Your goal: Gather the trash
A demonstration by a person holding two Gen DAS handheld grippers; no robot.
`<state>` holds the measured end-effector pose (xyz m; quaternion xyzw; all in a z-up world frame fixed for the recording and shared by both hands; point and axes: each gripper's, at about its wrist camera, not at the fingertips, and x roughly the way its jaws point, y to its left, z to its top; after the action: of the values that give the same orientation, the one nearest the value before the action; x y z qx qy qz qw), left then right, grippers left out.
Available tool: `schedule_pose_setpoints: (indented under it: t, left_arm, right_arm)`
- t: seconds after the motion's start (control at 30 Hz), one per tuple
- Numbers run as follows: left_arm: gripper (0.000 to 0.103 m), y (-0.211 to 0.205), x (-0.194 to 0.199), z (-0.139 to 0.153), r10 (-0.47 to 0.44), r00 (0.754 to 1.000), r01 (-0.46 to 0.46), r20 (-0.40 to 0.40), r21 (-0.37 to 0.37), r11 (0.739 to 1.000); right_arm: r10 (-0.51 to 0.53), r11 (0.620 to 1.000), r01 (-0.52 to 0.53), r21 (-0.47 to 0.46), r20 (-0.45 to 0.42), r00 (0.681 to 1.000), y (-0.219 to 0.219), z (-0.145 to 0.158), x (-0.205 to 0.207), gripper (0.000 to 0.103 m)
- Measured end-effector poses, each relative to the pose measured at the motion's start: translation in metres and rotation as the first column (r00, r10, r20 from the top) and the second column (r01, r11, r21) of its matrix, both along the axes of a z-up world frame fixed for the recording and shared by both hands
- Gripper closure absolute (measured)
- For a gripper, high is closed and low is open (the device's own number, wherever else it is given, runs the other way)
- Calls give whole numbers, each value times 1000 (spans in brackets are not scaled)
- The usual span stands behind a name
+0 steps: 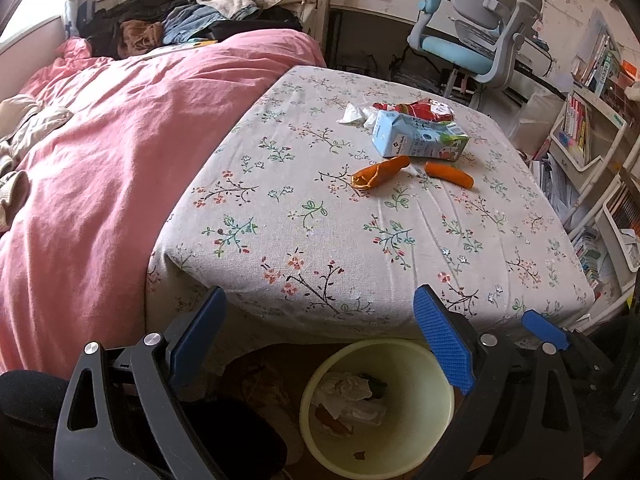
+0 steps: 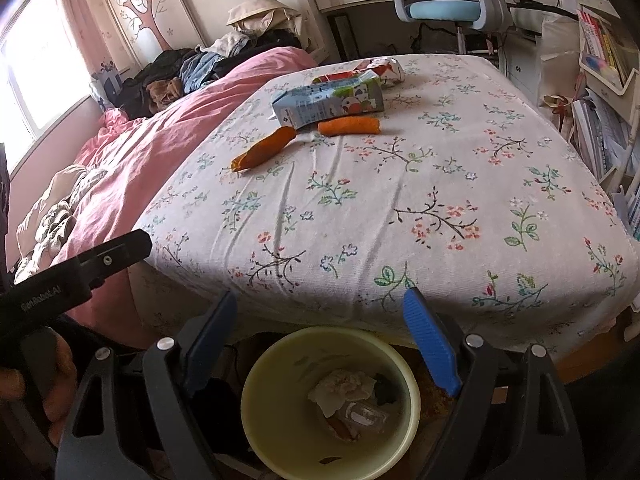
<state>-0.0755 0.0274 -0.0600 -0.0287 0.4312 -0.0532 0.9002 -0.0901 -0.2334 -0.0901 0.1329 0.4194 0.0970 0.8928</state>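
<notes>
While both hang open, bin [image 2: 280, 420] under right hand-held gripper [image 2: 320, 328], carton [image 2: 328, 100] beyond

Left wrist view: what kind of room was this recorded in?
Most likely a child's or student's bedroom: a bed with a pink duvet, a desk chair at a desk, and shelves of books. Trash lies on a floral-covered surface above a bin.
</notes>
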Motion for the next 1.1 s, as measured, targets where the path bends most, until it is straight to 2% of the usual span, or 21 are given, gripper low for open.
schedule_pose_setpoints:
  t: [1.1]
  left_arm:
    - [10, -2, 0, -2, -7, 1000, 7, -8, 16, 1000]
  right_arm:
    - [9, 999, -9, -32, -8, 1000, 6, -5, -1, 19]
